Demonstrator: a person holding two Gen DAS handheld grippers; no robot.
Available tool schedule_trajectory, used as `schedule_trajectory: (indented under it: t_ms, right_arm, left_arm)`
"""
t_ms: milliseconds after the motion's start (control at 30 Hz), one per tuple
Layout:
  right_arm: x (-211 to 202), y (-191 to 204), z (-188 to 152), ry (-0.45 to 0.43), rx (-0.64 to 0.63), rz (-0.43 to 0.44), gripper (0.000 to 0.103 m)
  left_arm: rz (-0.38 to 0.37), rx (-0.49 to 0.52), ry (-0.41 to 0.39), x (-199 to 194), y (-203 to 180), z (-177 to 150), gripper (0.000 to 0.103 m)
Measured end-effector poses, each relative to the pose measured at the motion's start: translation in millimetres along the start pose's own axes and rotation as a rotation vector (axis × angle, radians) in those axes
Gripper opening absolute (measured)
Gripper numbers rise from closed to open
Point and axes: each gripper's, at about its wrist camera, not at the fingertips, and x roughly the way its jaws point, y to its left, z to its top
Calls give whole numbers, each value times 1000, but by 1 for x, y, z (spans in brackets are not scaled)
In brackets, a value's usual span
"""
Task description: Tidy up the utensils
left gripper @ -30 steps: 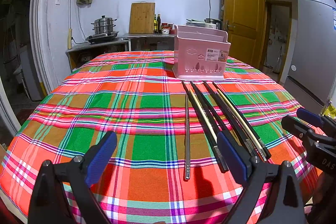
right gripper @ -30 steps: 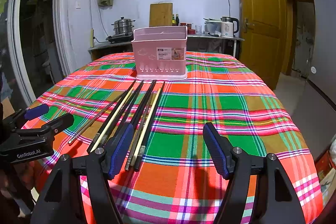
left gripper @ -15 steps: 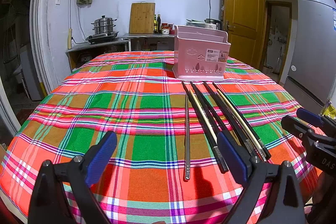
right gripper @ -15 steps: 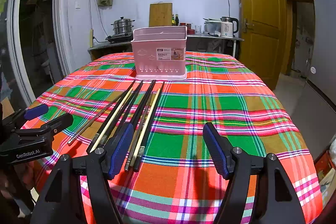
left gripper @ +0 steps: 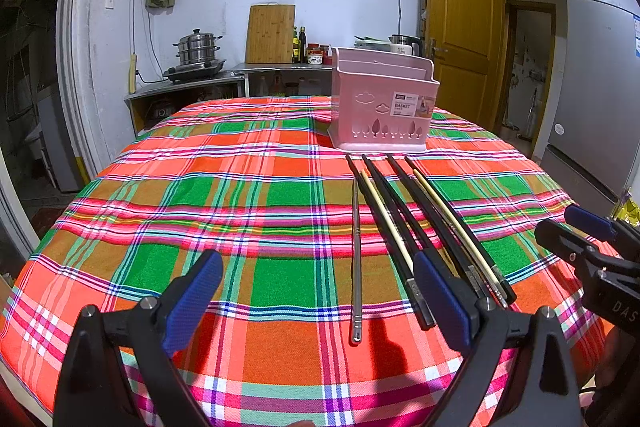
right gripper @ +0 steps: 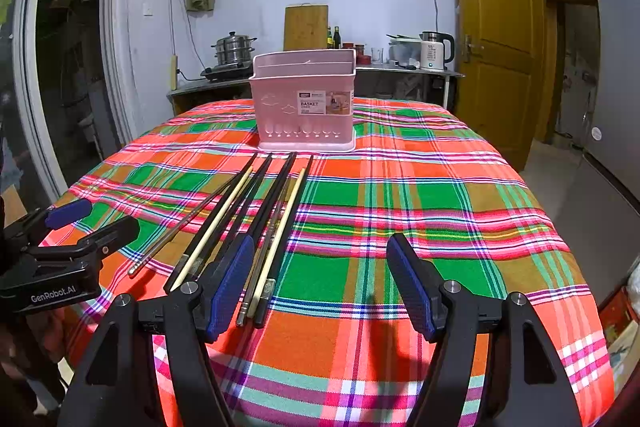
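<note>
Several chopsticks (left gripper: 404, 223), black, pale and one metal (left gripper: 356, 259), lie side by side on the plaid tablecloth; they also show in the right wrist view (right gripper: 256, 223). A pink utensil basket (left gripper: 382, 103) stands upright beyond their far tips, also in the right wrist view (right gripper: 306, 101). My left gripper (left gripper: 316, 295) is open and empty, hovering over the near ends of the chopsticks. My right gripper (right gripper: 320, 283) is open and empty, just right of the chopsticks' near ends. Each gripper shows at the edge of the other's view.
The round table (left gripper: 200, 195) carries a red, green and orange plaid cloth. Behind it a counter (left gripper: 188, 87) holds a steamer pot, cutting board, bottles and a kettle (right gripper: 434, 51). A wooden door (right gripper: 492, 39) and a fridge (left gripper: 596, 99) stand to the right.
</note>
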Motion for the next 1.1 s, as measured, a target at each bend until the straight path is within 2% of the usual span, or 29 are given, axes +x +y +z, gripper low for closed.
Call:
schedule_trajectory:
  t_ms: [700,900,1033,1100]
  right_arm:
    - [0,0,1,3,0,1,69]
    - [6,-3,10,29,1,4,69]
    - [17,-7,21,61,8,14,69]
    - [25,-8,28,86,12,22,69]
  left_arm:
    - [-14,4,12,5,-1,2,98]
    - [-77,0,70,21,0,14,98]
    - [-100,38,114,37,-4,26,97]
    - [-108,36,139,46,-3,32,94]
